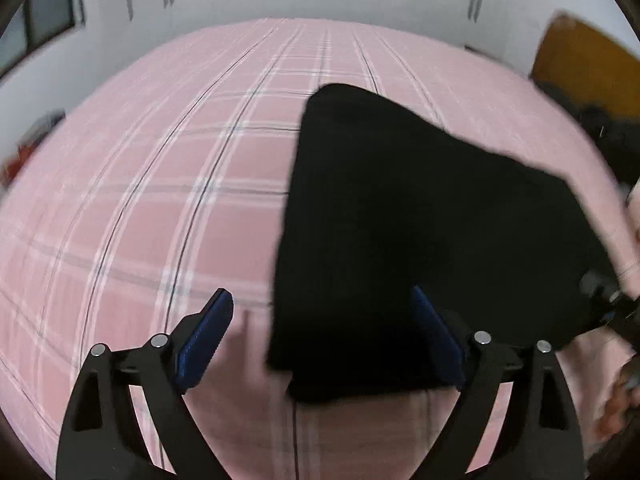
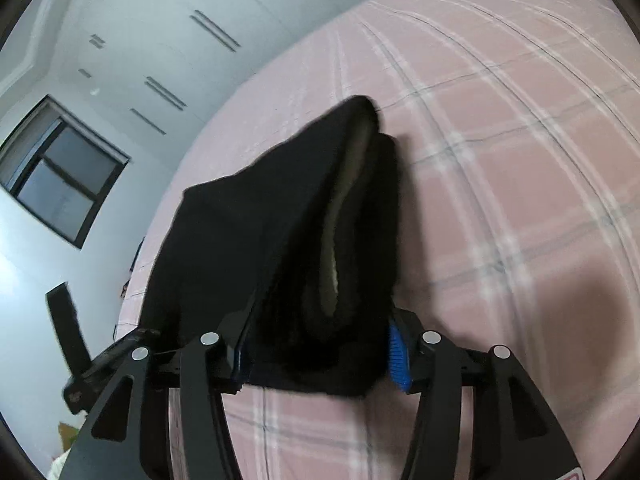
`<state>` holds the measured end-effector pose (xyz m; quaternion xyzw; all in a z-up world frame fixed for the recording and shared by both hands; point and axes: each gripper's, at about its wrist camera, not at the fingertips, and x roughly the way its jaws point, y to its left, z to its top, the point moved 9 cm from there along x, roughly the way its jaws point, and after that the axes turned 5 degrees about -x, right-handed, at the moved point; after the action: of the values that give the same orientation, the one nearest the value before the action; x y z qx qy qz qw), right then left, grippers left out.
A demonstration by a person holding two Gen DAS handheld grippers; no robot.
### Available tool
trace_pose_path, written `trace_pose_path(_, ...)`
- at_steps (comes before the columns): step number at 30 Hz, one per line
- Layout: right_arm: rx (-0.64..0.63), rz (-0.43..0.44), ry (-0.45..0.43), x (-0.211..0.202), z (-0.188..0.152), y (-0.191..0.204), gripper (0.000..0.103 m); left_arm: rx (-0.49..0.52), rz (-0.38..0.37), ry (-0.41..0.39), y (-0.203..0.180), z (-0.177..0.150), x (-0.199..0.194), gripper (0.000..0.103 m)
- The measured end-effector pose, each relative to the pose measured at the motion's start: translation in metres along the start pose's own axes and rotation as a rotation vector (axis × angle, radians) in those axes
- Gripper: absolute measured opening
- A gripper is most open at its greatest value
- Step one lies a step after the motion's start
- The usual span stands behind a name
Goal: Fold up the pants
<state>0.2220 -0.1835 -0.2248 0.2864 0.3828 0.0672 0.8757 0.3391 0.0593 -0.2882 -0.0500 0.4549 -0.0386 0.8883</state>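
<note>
Black pants [image 1: 420,208] lie folded in a thick stack on the pink checked bed sheet [image 1: 160,184]. My left gripper [image 1: 320,300] stands wide open over the stack's near left corner. Its left blue pad [image 1: 204,336] is over bare sheet and its right pad [image 1: 436,336] is over the cloth, neither pressing. In the right wrist view the pants [image 2: 248,240] show layered edges with a pale lining [image 2: 344,216]. My right gripper [image 2: 320,336] is open, with the stack's near end between its fingers; the right blue pad [image 2: 398,356] shows bare beside the cloth.
White wardrobe doors [image 2: 180,40] and a dark window [image 2: 60,172] stand beyond the bed. A wooden headboard [image 1: 580,72] with dark items is at the right. The other gripper [image 1: 612,304] and a hand [image 1: 620,400] show at the right edge.
</note>
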Motion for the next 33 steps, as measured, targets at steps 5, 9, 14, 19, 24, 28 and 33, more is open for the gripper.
trace_pose_path(5, -0.123, 0.031, -0.102, -0.044, 0.023, 0.046, 0.013, -0.084, -0.060, -0.090, -0.001, 0.027, -0.056, 0.086)
trace_pose_path(9, -0.210, -0.054, 0.030, -0.007, 0.015, 0.055, 0.005, -0.035, -0.035, -0.002, -0.031, 0.028, -0.031, 0.086)
trace_pose_path(14, -0.117, -0.081, -0.011, -0.019, 0.006, 0.030, 0.027, -0.149, -0.040, 0.089, -0.007, 0.004, -0.006, 0.086)
trace_pose_path(19, -0.082, -0.172, 0.015, -0.009, -0.003, 0.013, 0.073, -0.215, -0.035, 0.127, 0.008, -0.003, 0.010, 0.097)
trace_pose_path(24, 0.038, -0.020, 0.112, 0.025, -0.011, 0.012, 0.036, -0.287, -0.201, 0.208, -0.012, -0.013, 0.024, 0.045)
trace_pose_path(28, -0.144, -0.016, 0.029, -0.006, 0.020, 0.046, 0.031, -0.223, -0.195, 0.154, -0.032, 0.001, -0.005, 0.038)
trace_pose_path(33, -0.033, -0.028, 0.111, 0.021, -0.008, -0.007, 0.041, -0.165, -0.124, 0.187, -0.030, -0.022, 0.023, 0.055)
